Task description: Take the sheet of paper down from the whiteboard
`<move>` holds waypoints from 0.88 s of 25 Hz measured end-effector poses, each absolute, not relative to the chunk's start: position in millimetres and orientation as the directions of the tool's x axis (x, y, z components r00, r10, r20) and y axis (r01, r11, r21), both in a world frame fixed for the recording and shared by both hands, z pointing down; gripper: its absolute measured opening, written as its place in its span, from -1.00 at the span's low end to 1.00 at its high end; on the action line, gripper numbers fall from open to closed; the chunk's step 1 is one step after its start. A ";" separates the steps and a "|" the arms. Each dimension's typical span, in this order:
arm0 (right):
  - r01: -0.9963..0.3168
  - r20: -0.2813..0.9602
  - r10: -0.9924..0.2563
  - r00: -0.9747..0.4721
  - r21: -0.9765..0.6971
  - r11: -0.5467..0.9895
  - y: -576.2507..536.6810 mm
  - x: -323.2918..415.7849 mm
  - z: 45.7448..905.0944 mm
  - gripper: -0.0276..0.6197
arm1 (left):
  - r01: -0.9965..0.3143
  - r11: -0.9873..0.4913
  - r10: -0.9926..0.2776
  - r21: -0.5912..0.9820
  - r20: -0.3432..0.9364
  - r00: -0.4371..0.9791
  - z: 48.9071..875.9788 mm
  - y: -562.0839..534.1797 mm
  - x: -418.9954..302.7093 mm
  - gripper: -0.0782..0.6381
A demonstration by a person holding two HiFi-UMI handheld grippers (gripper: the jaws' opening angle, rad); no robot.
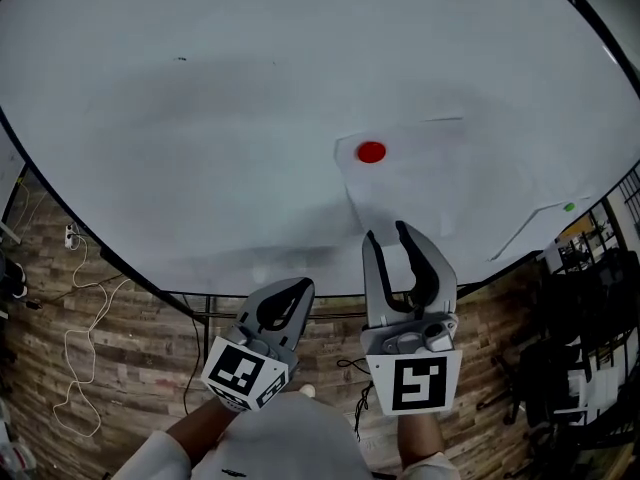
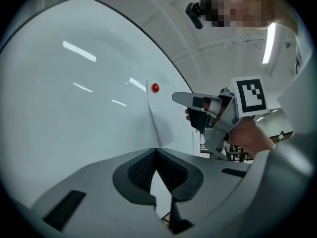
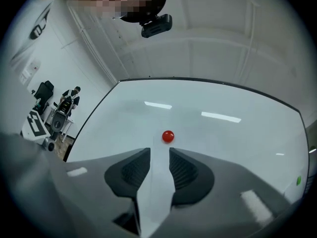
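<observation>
The whiteboard (image 1: 200, 118) fills the far scene. The sheet of paper (image 1: 450, 183) hangs on its right part. The right claw (image 1: 387, 232) is spread at the sheet's near left edge, not pinching it. To its left, the left claw (image 1: 300, 284) is pressed together, empty. A red magnet (image 1: 371, 152) pins the sheet's far left corner.

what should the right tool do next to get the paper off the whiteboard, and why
Probably ease the right tool forward onto the red magnet and close on it. Its jaws stand open with nothing gripped, and the magnet sits just ahead of the gap. That magnet pins the top corner of the sheet of paper to the whiteboard, so it likely has to come off first.
</observation>
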State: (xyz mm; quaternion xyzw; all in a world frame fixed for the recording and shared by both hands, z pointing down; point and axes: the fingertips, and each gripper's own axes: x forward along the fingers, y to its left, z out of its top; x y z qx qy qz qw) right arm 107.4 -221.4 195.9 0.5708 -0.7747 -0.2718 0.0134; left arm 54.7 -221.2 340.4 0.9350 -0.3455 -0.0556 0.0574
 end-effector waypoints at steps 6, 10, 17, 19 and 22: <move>-0.842 -0.312 -0.877 -0.366 0.512 0.169 -239.8 96.0 170.8 -0.53 | -0.638 -0.749 -0.658 0.176 -0.085 0.749 333.0 -225.3 50.4 -0.76; -0.819 -0.289 -0.894 -0.341 0.558 0.132 -255.8 100.9 166.6 -0.51 | -0.628 -0.755 -0.650 0.191 -0.083 0.756 330.4 -231.9 53.2 -0.76; -0.757 -0.194 -0.930 -0.313 0.642 0.121 -273.6 101.0 172.0 -0.49 | -0.592 -0.775 -0.620 0.220 -0.087 0.780 333.1 -234.2 64.6 -0.76; -0.731 -0.173 -0.935 -0.310 0.673 0.118 -275.8 100.4 171.9 -0.49 | -0.588 -0.778 -0.617 0.224 -0.087 0.782 332.9 -234.5 68.1 -0.76; -0.700 -0.174 -0.932 -0.319 0.706 0.108 -277.6 98.4 165.6 -0.49 | -0.586 -0.778 -0.616 0.228 -0.090 0.783 330.2 -235.7 71.8 -0.76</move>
